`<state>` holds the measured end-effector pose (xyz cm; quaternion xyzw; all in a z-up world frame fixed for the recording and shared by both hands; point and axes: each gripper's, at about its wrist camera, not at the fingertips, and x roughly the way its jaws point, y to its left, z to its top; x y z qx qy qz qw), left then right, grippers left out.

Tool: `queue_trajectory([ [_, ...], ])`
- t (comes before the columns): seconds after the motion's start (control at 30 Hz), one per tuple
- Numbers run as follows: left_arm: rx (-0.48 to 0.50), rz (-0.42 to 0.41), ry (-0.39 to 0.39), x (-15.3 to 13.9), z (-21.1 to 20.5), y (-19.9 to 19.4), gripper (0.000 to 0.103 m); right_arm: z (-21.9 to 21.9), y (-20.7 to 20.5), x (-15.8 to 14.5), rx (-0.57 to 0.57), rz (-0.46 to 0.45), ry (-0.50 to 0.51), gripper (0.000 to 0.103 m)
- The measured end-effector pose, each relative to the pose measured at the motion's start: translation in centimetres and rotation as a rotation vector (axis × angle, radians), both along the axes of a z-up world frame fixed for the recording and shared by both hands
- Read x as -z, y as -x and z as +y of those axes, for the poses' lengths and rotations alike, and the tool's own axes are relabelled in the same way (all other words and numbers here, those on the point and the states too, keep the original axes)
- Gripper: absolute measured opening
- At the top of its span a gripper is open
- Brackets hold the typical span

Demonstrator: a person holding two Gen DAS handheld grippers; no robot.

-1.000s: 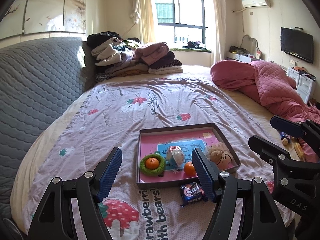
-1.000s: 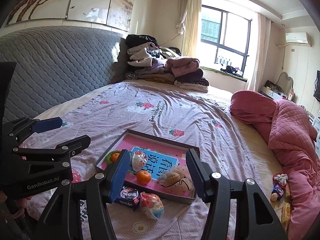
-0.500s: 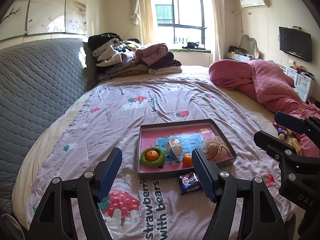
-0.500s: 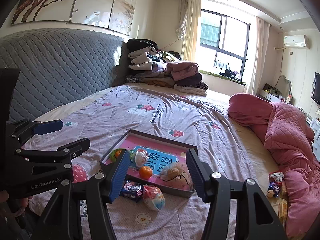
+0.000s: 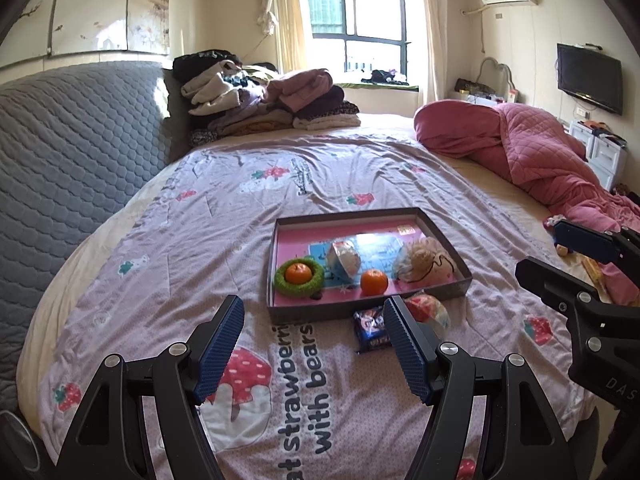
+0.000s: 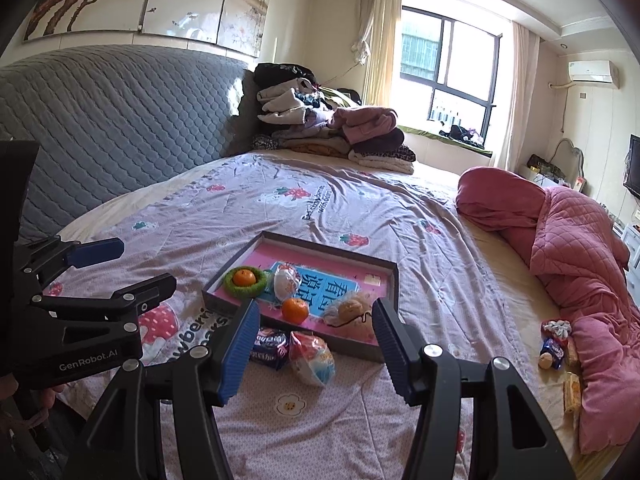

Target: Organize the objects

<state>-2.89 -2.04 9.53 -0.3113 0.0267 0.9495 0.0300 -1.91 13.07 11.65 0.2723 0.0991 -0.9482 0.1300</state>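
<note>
Both tongs are gaping wide, holding nothing: left tongs (image 5: 312, 340) and right tongs (image 6: 316, 340) are hovering over the bed (image 5: 200, 240) near the tray (image 5: 464, 272). Inside it are sitting a green ring (image 5: 280, 280) around one orange (image 5: 298, 273), a second orange (image 5: 374, 281) and a plush toy (image 5: 424, 260). Lying on the bed just near the tray are a blue snack pack (image 6: 270, 346) and a wrapped ball (image 6: 312, 356).

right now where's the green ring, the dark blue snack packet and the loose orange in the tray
green ring (image 5: 316, 282), left wrist view, its fuzzy right rim
dark blue snack packet (image 6: 272, 347), right wrist view, middle of the wrapper
loose orange (image 6: 295, 310), right wrist view, centre of the fruit
</note>
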Motion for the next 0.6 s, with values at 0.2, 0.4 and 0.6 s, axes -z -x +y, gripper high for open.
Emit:
queue_trajectory([
  [0.2, 0.001, -0.033, 0.009, 1.7, 0.2, -0.2, 0.074, 0.4, 0.0, 1.4, 0.007, -0.035, -0.002, 0.058],
  [0.4, 0.012, -0.061, 0.017, 3.0, 0.6, -0.2, 0.074, 0.6, 0.0, 2.8, 0.001, -0.064, -0.009, 0.058],
  [0.6, 0.023, -0.085, 0.027, 4.1, 1.0, -0.1, 0.074, 0.6, 0.1, 4.7, 0.000, -0.109, -0.021, 0.058],
])
